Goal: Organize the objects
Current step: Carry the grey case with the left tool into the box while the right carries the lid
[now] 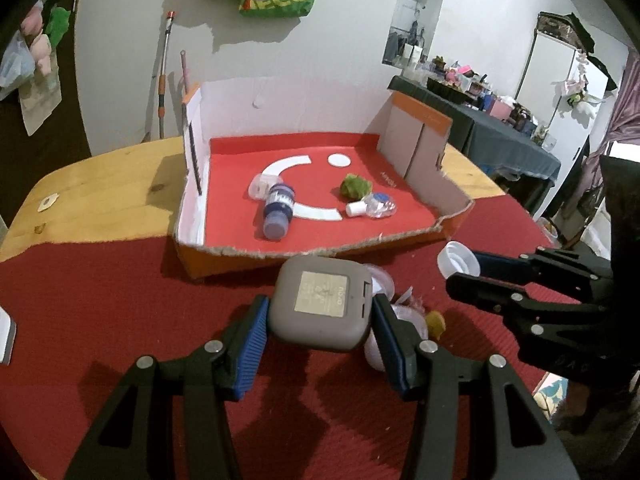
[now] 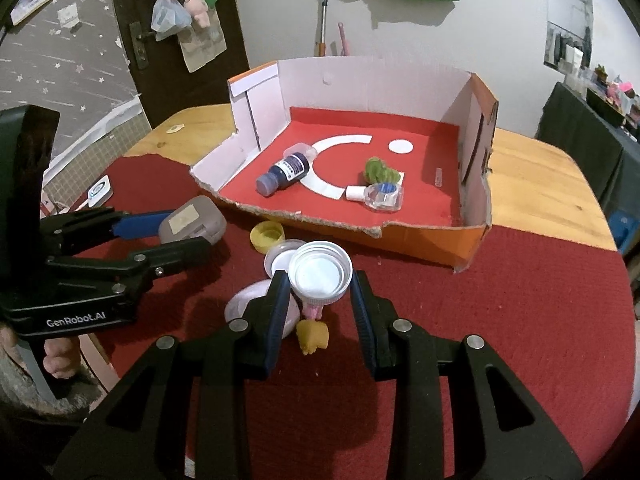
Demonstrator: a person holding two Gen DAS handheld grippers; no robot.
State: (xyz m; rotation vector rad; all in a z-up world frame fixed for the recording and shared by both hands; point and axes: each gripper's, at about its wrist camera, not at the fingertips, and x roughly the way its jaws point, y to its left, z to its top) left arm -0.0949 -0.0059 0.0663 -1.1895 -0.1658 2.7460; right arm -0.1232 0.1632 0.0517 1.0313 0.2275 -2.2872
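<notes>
Left tongs (image 1: 318, 322) clamp the grey case (image 1: 322, 306) by its two side faces, blue pads flat on it, case lifted clear of the red mat (image 1: 120, 300). Right tongs (image 2: 320, 286) pinch the white jar lid (image 2: 320, 268) across its rim, open side facing the camera, also off the mat.

Both loads sit just short of the near torn edge of the cardboard box (image 2: 440, 248), which stands at the middle of the surface (image 2: 540, 184), half on the mat. Already in the box: dark blue bottle (image 2: 286, 174) on its side, green lump (image 2: 380, 170), small clear bottle (image 2: 378, 196).

Likely step: carry case and lid over the near wall, drop inside. To do it well: keep both grips firm, clear the ragged front edge before going forward, set the case on bare red floor near the left wall, not on the blue bottle. The lid goes front right, past the clear bottle. Keep the two tongs apart while crossing. Let go low so nothing rolls.

Left on the mat near the box front: yellow cap (image 2: 267, 236), another white lid (image 2: 280, 258), yellow scrap (image 2: 314, 336).
</notes>
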